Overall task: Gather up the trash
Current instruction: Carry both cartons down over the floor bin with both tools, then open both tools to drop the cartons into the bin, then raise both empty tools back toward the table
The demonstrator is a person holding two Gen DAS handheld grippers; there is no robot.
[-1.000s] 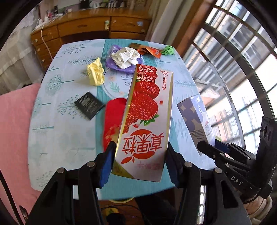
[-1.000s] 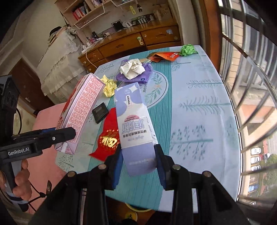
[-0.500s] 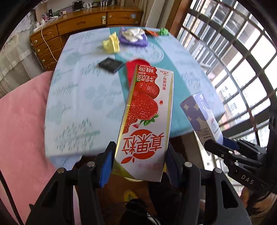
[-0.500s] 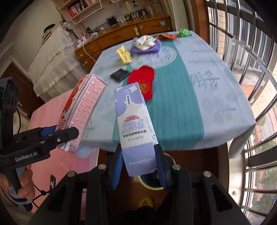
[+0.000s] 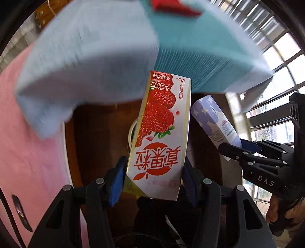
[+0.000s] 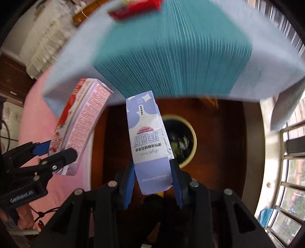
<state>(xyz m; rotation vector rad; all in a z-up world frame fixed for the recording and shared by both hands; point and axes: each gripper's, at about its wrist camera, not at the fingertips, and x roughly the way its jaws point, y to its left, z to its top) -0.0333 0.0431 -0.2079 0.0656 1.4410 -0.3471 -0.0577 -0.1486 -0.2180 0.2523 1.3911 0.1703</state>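
1. The left gripper (image 5: 152,183) has its blue-padded fingers (image 5: 116,183) clamped on the lower end of a tall white and red strawberry-printed drink carton (image 5: 160,137), which stands out from the jaws and leans a little to the right in the left wrist view.
2. The right gripper (image 6: 152,183) is closed the same way on the lower end of a slimmer lilac and white paper carton with purple spots (image 6: 148,141); its blue pads (image 6: 129,183) press on both narrow sides.
3. Both tools point steeply downward and sit side by side. In the left wrist view the lilac carton (image 5: 215,122) and the right gripper (image 5: 236,150) show just to the right of the strawberry carton. In the right wrist view the strawberry carton (image 6: 80,126) and the left gripper (image 6: 55,152) show at the left.
4. Beyond the lilac carton, on a dark brown wooden floor (image 6: 219,133), stands a round bin with a pale yellow rim and a dark inside (image 6: 192,133); some crumpled scraps lie in it. The lilac carton's right edge overlaps the bin in that view.
5. In the left wrist view only a sliver of the bin's rim (image 5: 131,131) shows beside the strawberry carton.
6. Farther out, blurred, hangs the edge of a pale blue tablecloth with a teal centre stripe (image 6: 171,47), with a flat red packet (image 6: 133,9) on top.
7. A pink cloth surface (image 5: 28,152) lies at the left, and barred windows (image 6: 286,152) at the right.
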